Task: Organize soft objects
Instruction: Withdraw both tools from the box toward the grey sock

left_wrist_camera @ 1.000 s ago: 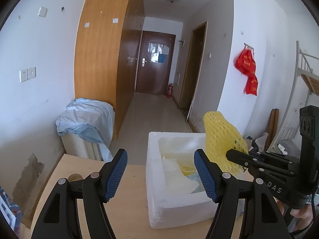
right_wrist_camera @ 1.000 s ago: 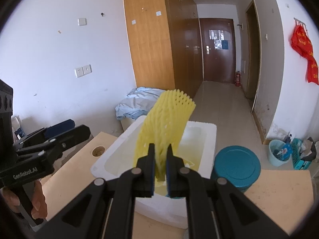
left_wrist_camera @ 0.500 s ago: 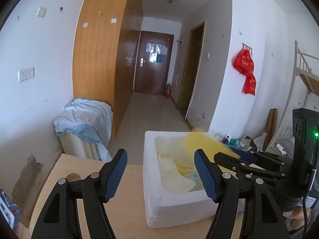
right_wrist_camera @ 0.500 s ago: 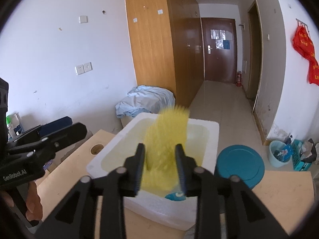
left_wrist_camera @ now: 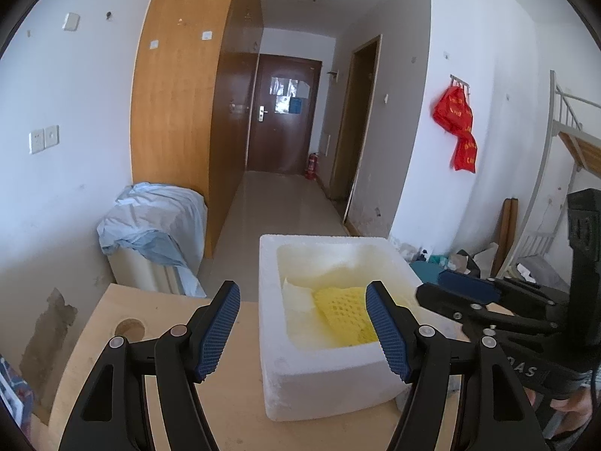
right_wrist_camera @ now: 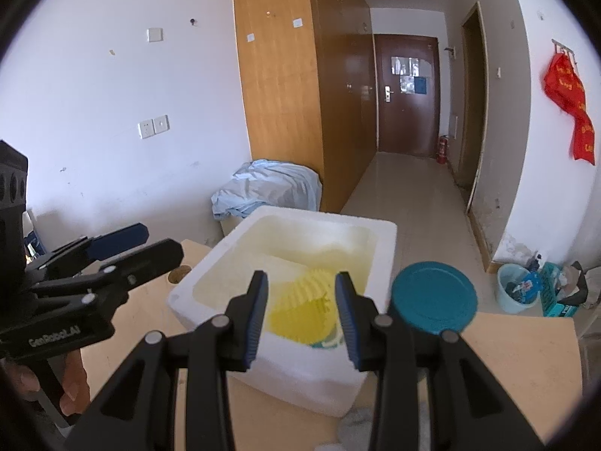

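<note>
The white foam box (right_wrist_camera: 296, 368) sits on the light wooden table (right_wrist_camera: 518, 353), at twelve o'clock from both grippers. Inside the box lies the yellow foam net sleeve (right_wrist_camera: 300, 308), on top of the white foam sheets (left_wrist_camera: 296, 297). The round teal lid (right_wrist_camera: 434, 297) stands just beside the box at three o'clock. A round cable hole (left_wrist_camera: 129, 329) is in the table at nine o'clock of the box. Behind the table, at eleven o'clock, the pale blue cloth (right_wrist_camera: 266, 188) drapes over a low unit against the tall wooden wardrobe (right_wrist_camera: 278, 94). The pale blue bucket (right_wrist_camera: 516, 287) is on the floor at two o'clock, beyond the table.
</note>
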`<move>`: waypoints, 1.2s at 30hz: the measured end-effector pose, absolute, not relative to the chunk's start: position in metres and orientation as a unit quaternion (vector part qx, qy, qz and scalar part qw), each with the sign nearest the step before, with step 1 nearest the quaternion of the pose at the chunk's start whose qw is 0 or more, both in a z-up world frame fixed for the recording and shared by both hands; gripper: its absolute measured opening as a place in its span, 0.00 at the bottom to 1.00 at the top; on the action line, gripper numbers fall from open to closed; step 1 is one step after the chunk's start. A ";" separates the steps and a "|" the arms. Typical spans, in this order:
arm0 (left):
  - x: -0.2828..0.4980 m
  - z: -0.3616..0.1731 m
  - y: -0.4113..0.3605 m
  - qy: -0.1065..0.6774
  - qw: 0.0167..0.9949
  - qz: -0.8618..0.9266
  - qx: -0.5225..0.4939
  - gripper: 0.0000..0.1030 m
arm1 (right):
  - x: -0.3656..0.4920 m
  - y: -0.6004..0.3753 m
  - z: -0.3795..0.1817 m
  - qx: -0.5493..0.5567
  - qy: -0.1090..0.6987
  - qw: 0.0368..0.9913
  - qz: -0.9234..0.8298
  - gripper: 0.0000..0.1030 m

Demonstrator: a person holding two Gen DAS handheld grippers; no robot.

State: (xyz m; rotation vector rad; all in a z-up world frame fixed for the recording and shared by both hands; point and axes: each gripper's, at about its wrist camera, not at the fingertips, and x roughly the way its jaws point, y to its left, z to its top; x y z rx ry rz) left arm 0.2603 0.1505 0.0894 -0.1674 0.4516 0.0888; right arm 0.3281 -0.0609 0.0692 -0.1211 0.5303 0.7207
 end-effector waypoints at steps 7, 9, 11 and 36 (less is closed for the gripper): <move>0.241 0.085 0.144 0.228 0.969 0.043 -0.084 0.68 | 0.309 -0.075 0.071 -0.064 0.257 0.903 0.338 0.40; 0.235 0.084 0.141 0.230 0.969 0.040 -0.084 0.68 | 0.303 -0.081 0.071 -0.064 0.259 0.904 0.335 0.40; 0.229 0.082 0.136 0.232 0.969 0.040 -0.078 0.68 | 0.298 -0.087 0.072 -0.064 0.258 0.905 0.333 0.40; 0.179 0.051 0.033 0.246 0.966 -0.051 -0.059 0.75 | 0.246 -0.177 0.053 -0.045 0.263 0.926 0.267 0.71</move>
